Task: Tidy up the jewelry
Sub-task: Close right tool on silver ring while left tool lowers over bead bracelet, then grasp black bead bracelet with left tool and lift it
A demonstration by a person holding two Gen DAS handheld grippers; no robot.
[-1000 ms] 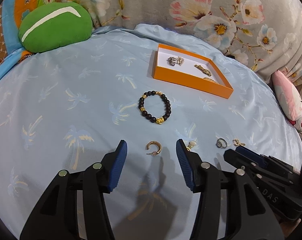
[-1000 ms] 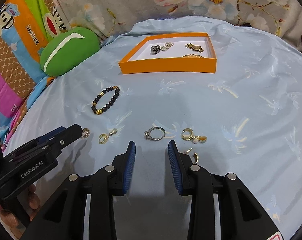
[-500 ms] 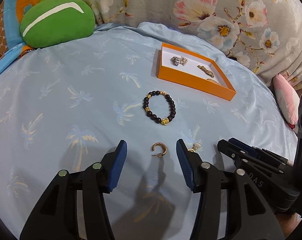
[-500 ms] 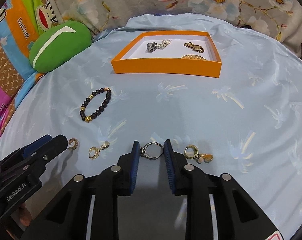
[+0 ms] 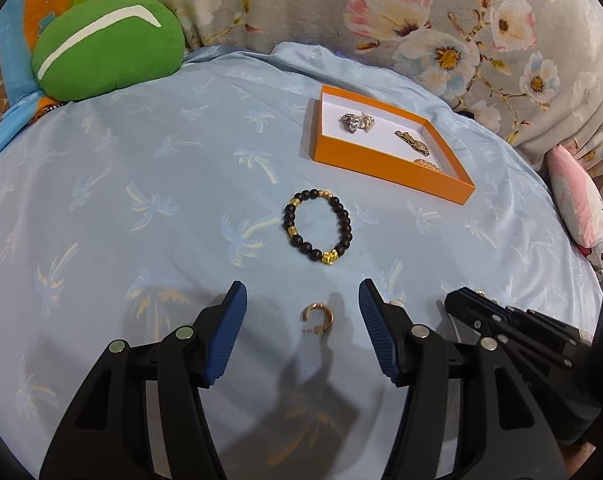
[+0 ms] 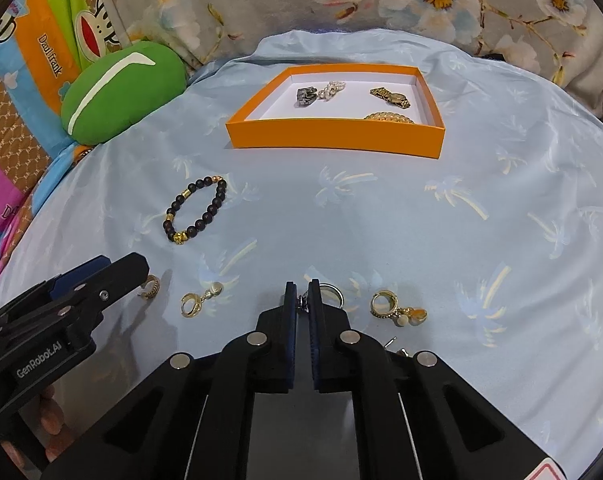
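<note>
Since a second ago our right gripper [image 6: 302, 300] has clenched on the silver ring [image 6: 330, 293], its band mostly hidden behind the pads. Our left gripper [image 5: 302, 311] is opening, ungrasping, around the gold hoop earring [image 5: 317, 317] on the bed sheet [image 5: 141, 208].

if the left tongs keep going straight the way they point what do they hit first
Most likely the gold hoop earring, lying on the blue cloth between the opening left tongs, untouched. Depth is hard to judge; the bead bracelet lies farther along.
</note>
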